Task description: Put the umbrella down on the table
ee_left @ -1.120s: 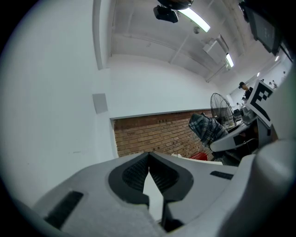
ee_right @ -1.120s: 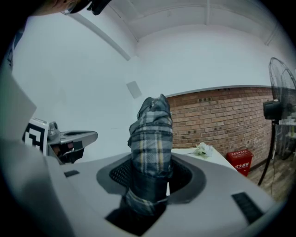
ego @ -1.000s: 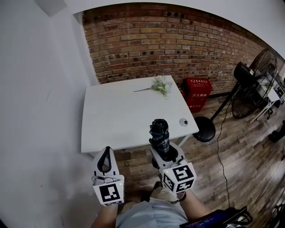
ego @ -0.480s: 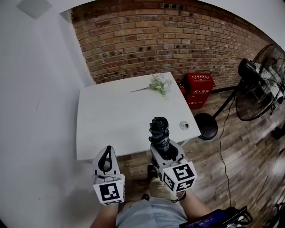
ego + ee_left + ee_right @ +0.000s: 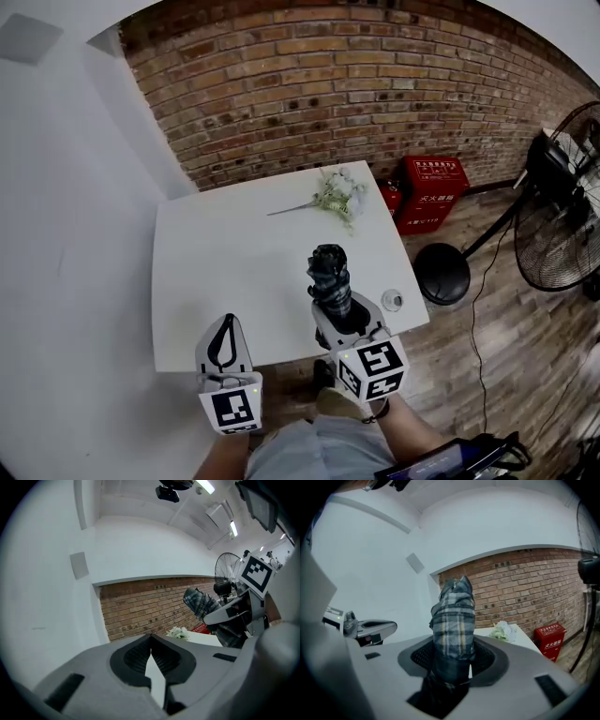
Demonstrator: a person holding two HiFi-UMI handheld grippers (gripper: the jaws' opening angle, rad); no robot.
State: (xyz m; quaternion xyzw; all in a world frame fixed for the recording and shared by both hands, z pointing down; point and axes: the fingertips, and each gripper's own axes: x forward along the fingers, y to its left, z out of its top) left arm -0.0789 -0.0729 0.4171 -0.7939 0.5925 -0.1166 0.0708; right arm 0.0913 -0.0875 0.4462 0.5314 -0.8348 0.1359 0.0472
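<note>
— Head view first: brick wall (image 5: 356,84) across the top, white wall (image 5: 75,234) down the left, wooden floor (image 5: 506,356) at lower right. White table (image 5: 216,281) in the middle of the frame.

— On the table?

— Sprig of pale flowers (image 5: 339,192) near its upper edge, small round object (image 5: 392,300) by its lower right corner. Off to the right, a red box (image 5: 433,192) against the bricks and a fan (image 5: 562,216) at the frame's edge.

— And the umbrella?

— Folded plaid umbrella (image 5: 328,272) just below centre, clamped in the right gripper (image 5: 339,317), tip aimed toward the top of the frame, over the table's lower edge and not lying on it. Left gripper (image 5: 225,323) at lower left, closed on nothing.

— Left gripper view?

— Pads pressed together at the tips, nothing between. Brick wall and flowers beyond, in the middle. Umbrella and right gripper at the right edge of the frame.

— Right gripper view?

— Jaws clasped on the umbrella's plaid cloth, dead centre, upper end rising against the white wall and the bricks. Left gripper at far left, flowers right of centre, red box at lower right.
</note>
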